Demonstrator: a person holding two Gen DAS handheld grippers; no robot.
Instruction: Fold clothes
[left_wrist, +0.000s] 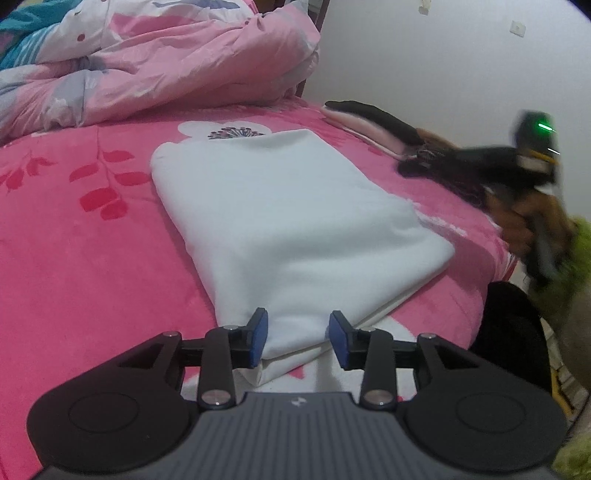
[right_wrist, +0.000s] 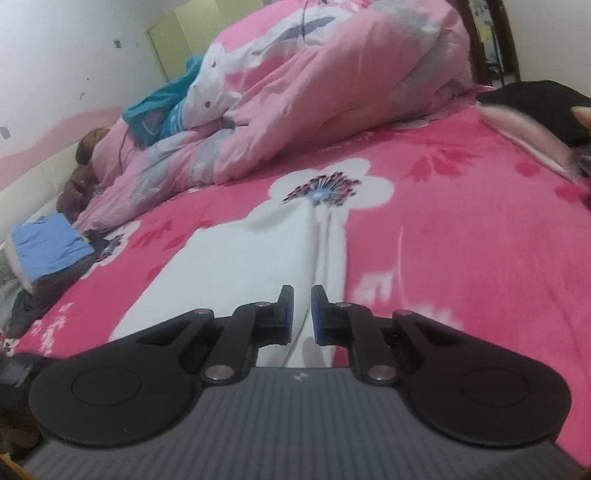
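With the white garment (left_wrist: 288, 221) lying folded on the bed (left_wrist: 92, 258), left claw (left_wrist: 297, 338) apart astride its near corner and right claw (right_wrist: 302, 314) slightly apart above its edge, any further fold wants layers pinched together, edges aligned.

White garment (left_wrist: 280, 221) soft matt cloth, bedsheet (left_wrist: 85, 266) plush, tongs (left_wrist: 298, 338) matt plastic

Soft, even indoor light, faint shadows. Fisheye bending darkens corners. Motion blur smears the right gripper (left_wrist: 417, 157) at 3 o'clock; 1 green glare spot.
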